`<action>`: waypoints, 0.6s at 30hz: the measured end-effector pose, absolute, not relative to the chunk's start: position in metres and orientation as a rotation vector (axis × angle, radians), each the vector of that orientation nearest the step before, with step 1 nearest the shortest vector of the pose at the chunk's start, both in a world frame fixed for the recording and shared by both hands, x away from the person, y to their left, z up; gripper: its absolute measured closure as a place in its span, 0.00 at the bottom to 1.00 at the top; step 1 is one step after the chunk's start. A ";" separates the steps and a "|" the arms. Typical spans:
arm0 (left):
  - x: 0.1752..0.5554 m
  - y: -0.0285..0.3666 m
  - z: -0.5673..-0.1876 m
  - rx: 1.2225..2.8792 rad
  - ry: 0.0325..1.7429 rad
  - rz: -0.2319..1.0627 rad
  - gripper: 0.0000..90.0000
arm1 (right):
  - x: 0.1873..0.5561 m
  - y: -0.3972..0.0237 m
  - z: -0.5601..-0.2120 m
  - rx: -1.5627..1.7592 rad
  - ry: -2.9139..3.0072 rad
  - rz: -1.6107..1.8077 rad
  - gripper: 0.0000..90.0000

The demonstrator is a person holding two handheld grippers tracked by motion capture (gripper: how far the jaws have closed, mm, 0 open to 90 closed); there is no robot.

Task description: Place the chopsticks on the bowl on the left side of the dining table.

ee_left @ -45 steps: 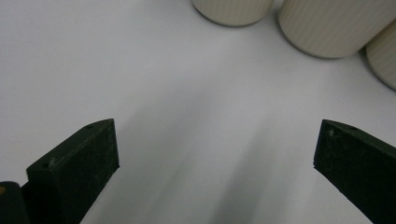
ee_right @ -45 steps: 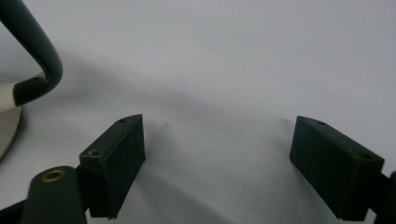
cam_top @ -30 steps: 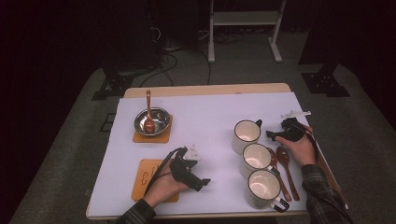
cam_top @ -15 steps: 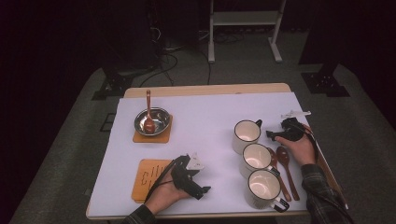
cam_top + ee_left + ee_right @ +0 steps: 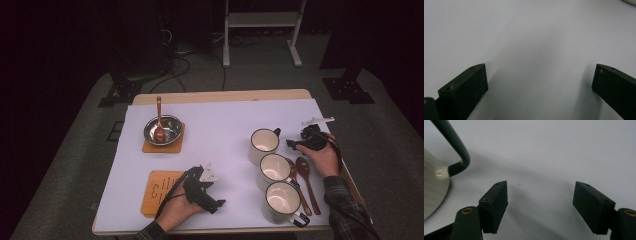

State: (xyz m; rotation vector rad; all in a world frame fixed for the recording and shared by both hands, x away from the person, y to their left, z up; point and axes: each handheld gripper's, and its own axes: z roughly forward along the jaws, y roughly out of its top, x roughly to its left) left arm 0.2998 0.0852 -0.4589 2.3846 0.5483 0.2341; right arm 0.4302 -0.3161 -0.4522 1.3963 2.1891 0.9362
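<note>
mug (image 5: 434, 192) cut off at left edge, handle (image 5: 456, 150) top cropped, coaster (image 5: 159, 192) partly hidden by forearm

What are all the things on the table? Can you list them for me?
mugs: three, cream with dark rims and handles, in a row on the right side.
loose wooden spoons: two, brown, lying just right of the mugs.
metal bowl: one, silver, on the far left, with a brown wooden spoon resting in it.
coasters: two, wooden orange-brown; one under the bowl, one bare near the front left.
table cover: one, white, spread over the wooden table.
left gripper: black, open, low over the cover by the bare coaster.
right gripper: black, its jaws have just been closing, nothing between them, beside the far mug's handle.
</note>
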 end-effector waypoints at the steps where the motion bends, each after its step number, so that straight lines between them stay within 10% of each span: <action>1: 0.300 0.085 -0.459 2.384 0.549 0.234 0.00 | 0.429 -0.317 -0.451 1.395 2.191 0.944 0.31; 18: 0.300 0.085 -0.459 2.379 0.554 0.231 0.00 | 0.404 -0.324 -0.433 1.375 2.184 0.963 0.40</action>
